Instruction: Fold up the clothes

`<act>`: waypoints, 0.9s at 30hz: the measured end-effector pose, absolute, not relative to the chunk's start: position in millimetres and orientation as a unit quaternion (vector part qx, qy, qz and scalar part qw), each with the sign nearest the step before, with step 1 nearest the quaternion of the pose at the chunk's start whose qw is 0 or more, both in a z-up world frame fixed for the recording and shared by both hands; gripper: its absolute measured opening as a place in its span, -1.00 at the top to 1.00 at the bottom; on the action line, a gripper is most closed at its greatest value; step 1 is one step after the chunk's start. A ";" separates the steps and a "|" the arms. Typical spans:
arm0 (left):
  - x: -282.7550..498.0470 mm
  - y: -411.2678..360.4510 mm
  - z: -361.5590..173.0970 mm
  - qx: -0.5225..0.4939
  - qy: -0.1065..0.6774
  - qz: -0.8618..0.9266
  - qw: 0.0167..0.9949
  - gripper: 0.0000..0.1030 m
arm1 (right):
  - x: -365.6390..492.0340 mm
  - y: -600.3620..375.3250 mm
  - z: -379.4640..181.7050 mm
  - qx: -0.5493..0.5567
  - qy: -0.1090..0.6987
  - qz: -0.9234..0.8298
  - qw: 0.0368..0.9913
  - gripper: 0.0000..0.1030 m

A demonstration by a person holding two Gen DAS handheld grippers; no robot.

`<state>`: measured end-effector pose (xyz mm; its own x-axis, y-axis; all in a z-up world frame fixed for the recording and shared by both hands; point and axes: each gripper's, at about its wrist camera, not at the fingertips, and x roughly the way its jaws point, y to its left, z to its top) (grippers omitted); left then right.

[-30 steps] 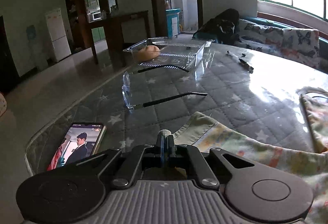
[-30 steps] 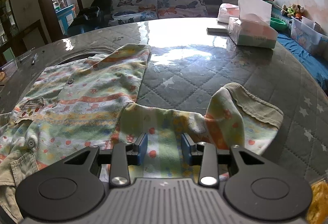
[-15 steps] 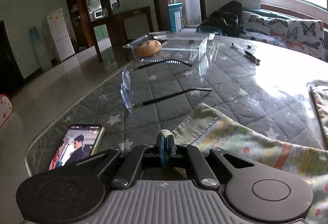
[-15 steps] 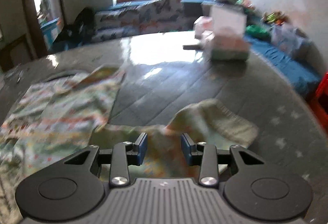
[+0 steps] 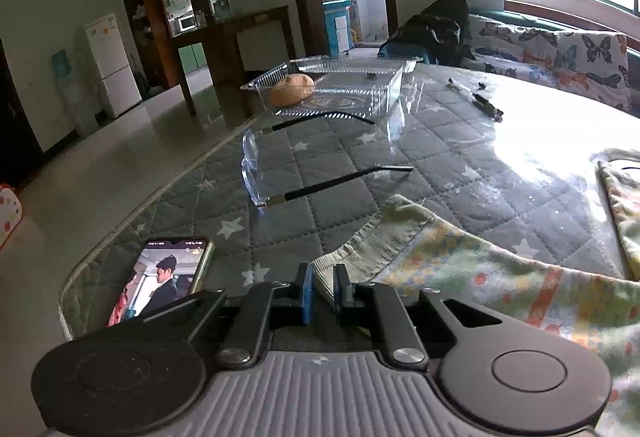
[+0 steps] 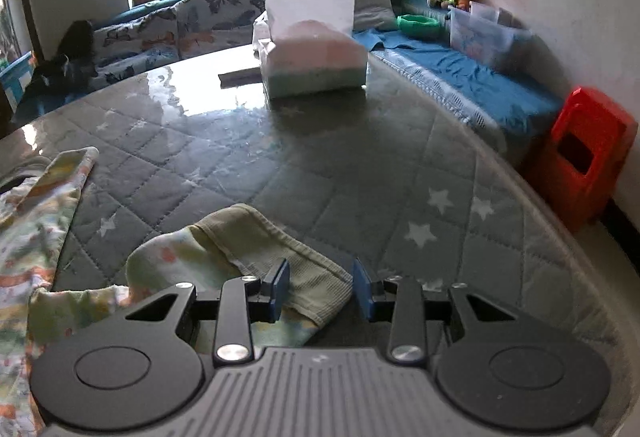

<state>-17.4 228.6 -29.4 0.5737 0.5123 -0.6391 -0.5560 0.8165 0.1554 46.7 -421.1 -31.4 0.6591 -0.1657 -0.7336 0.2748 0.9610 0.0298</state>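
Observation:
A child's pastel printed garment [image 5: 500,277] lies spread on the quilted table [image 5: 400,165]. In the left wrist view one sleeve's ribbed olive cuff [image 5: 376,237] reaches in between the blue pads of my left gripper [image 5: 323,287], whose jaws stand a little apart around the cuff's corner. In the right wrist view the other sleeve's ribbed cuff [image 6: 280,245] lies humped on the table [image 6: 400,173], its end between the widely parted fingers of my right gripper [image 6: 320,291]. The garment's body [image 6: 28,237] trails off to the left.
Left view: a lit phone [image 5: 164,277] beside the gripper near the table edge, clear glasses [image 5: 256,173], a clear plastic tray [image 5: 340,85] holding a bun, pens [image 5: 480,101]. Right view: a tissue box [image 6: 312,57] at the far side, a red stool [image 6: 580,153] off the table's right edge.
My left gripper, shut before, has parted its jaws around the cuff's corner. My right gripper stayed open and swung right from the garment's middle to the sleeve cuff.

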 end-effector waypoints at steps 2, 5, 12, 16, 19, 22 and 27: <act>-18.3 226.1 -24.9 -0.031 0.347 0.300 0.888 0.59 | 45.3 -421.8 -31.3 0.071 0.394 -0.114 0.909 0.73; -18.4 219.3 -18.6 -0.029 0.340 0.295 0.892 0.58 | 40.6 -422.0 -29.8 0.061 0.390 -0.117 0.911 0.86; -9.7 187.5 -8.8 -0.026 0.337 0.247 0.908 0.38 | 26.7 -424.2 -24.8 0.025 0.395 -0.162 0.904 0.82; 0.5 158.5 -10.6 -0.018 0.342 0.203 0.917 0.38 | 23.1 -419.7 -19.0 0.005 0.377 -0.180 0.909 0.77; 8.1 136.7 -11.9 -0.011 0.346 0.169 0.923 0.38 | 23.0 -410.7 -10.5 0.003 0.361 -0.150 0.920 0.75; 14.8 114.1 -15.0 -0.004 0.351 0.135 0.927 0.38 | 27.6 -390.5 -8.4 0.003 0.359 -0.093 0.929 0.72; 23.0 80.0 -21.4 0.013 0.357 0.088 0.930 0.38 | 39.2 -356.3 -19.9 -0.012 0.373 -0.039 0.927 0.64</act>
